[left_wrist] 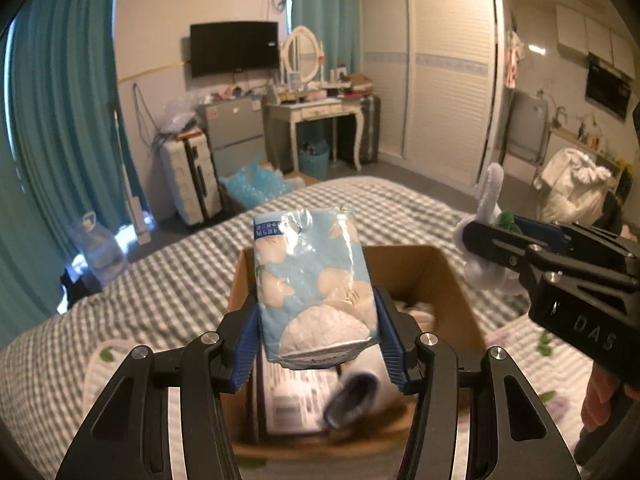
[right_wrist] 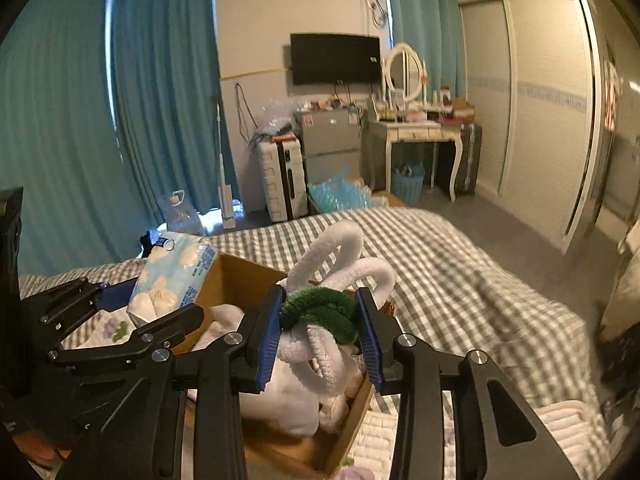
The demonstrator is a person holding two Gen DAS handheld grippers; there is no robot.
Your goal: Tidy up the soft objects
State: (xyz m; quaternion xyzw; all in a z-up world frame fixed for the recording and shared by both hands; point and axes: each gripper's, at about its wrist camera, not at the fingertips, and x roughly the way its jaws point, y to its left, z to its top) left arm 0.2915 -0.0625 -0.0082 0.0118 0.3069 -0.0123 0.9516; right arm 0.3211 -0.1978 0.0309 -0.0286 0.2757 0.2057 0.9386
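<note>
My left gripper (left_wrist: 318,344) is shut on a light blue tissue pack (left_wrist: 314,284) with white shapes, held upright over an open cardboard box (left_wrist: 452,280) on the bed. The pack also shows in the right wrist view (right_wrist: 172,276). My right gripper (right_wrist: 320,328) is shut on a white plush toy with long looped ears and a green fuzzy part (right_wrist: 320,308), held above the box's right side (right_wrist: 352,420). The right gripper and toy (left_wrist: 486,208) appear at right in the left wrist view. Inside the box lie a white packet (left_wrist: 296,400), a rolled sock (left_wrist: 352,400) and white soft things (right_wrist: 280,396).
The box sits on a bed with a grey checked cover (left_wrist: 160,288) and a floral quilt (right_wrist: 560,420). Beyond the bed stand a white suitcase (left_wrist: 192,176), a blue plastic bag (left_wrist: 256,184), a dressing table (left_wrist: 316,112) and a wardrobe (left_wrist: 448,72).
</note>
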